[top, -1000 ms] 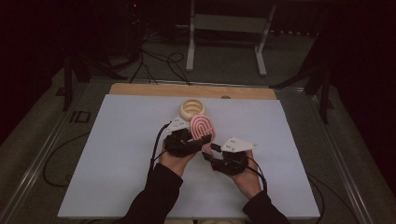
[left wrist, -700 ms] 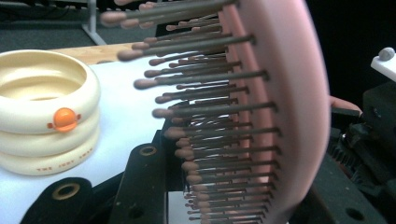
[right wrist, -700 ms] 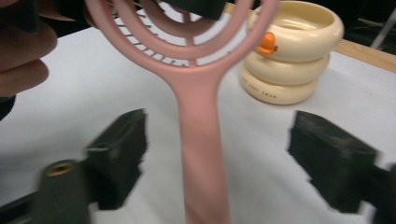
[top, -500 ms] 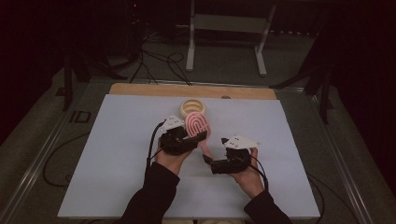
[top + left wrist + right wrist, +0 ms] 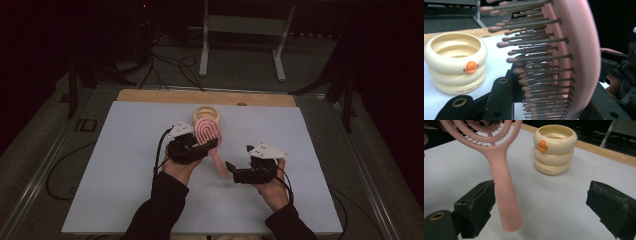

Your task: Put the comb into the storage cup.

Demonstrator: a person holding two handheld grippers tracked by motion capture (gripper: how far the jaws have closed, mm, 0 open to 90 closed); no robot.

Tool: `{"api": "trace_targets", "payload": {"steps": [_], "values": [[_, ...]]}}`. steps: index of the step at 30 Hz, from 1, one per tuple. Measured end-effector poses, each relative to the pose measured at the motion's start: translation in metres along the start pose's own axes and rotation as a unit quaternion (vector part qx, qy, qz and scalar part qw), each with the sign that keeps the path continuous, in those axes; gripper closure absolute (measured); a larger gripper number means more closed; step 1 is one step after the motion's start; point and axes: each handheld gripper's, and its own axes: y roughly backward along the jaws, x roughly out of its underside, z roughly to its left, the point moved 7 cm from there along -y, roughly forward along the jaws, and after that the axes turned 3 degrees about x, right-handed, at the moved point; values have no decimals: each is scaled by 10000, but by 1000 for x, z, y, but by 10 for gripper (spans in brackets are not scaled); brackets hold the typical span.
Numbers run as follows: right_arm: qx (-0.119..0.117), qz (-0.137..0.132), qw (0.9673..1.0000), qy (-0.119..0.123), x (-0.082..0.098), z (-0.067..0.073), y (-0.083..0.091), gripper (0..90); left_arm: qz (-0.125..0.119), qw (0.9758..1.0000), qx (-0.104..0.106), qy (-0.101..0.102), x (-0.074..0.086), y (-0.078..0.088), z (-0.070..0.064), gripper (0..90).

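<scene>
- Now the left gripper [image 5: 202, 146] is seen pressed tight on the head of the pink hairbrush [image 5: 210, 140], which is pinched between its jaws and held off the table.
- Up close in the left gripper view, the bristles of the brush [image 5: 544, 62] are turned toward the left, with the pink back at the right.
- Over on the right, the right gripper [image 5: 235, 172] is held with its jaws spread wide; they have just been opening, and nothing is pressed by the pads.
- The brush handle [image 5: 505, 192] is seen hanging down just beside the left-hand pad in the right gripper view, free of the grip.
- Farther off, a cream ringed holder [image 5: 206, 115] with a small orange duck mark [image 5: 542, 145] is stood upright on the white mat [image 5: 125, 165], just beyond the brush head.
- A wooden strip [image 5: 150, 95] is seen along the far edge of the mat.
- Both grippers are held near the middle of the table, close to each other but apart.
</scene>
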Motion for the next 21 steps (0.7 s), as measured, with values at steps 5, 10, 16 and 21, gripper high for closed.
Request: {"api": "trace_targets", "payload": {"steps": [5, 10, 16, 21], "values": [[176, -32, 9998, -40, 2, -9, 9, 83, -30, 10000, -47, -29, -5, 5, 4, 639], [247, -38, 9997, 3, 4, -18, 17, 87, -56, 9999, -86, -53, -9, 8, 6, 639], [417, -41, 9991, 4, 5, -26, 24, 87, -53, 9999, -98, -46, -12, 10, 9, 639], [520, -38, 9986, -32, 9, -32, 28, 87, -75, 9999, -121, -46, -15, 11, 11, 639]]}}
